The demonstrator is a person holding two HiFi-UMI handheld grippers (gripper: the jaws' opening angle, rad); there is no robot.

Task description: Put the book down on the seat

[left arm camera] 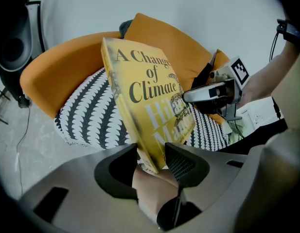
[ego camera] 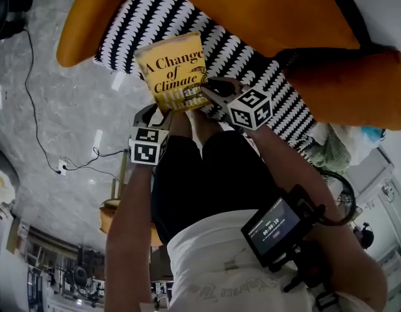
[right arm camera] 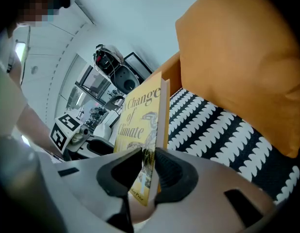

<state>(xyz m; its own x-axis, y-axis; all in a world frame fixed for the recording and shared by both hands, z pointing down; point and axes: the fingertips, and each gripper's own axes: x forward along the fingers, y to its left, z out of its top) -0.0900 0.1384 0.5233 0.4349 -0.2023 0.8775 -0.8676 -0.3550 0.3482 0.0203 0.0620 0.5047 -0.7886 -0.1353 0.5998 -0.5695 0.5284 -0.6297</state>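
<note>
book: yellow book (ego camera: pixel 173 70) held up in the air over the chair, cover toward the person, tilted; not touching the seat yet
left gripper: left gripper (left arm camera: pixel 152 161) has its jaws closed on the book's lower corner by the spine; book sits slanted between the pads
right gripper: right gripper (right arm camera: pixel 149 171) has its jaws clamped on the lower edge of the book at the opposite side; cover on one pad, back on the other
why held so: a grip at each bottom corner keeps the book shut and steady, probably so it can be tipped flat before lowering
seat: black-and-white patterned cushion (ego camera: pixel 265 64) on the orange chair (ego camera: pixel 252 5), just beyond and below the book; likely landing spot
stage: judged as carry and approach; put-down not yet done
containers: none in view; the cushion is the only receiving surface and the part showing has nothing on it
risk: letting go of one side first could let the book swing or fall open
other: cable (ego camera: pixel 32 103) on the marble floor, well apart from the chair
</note>
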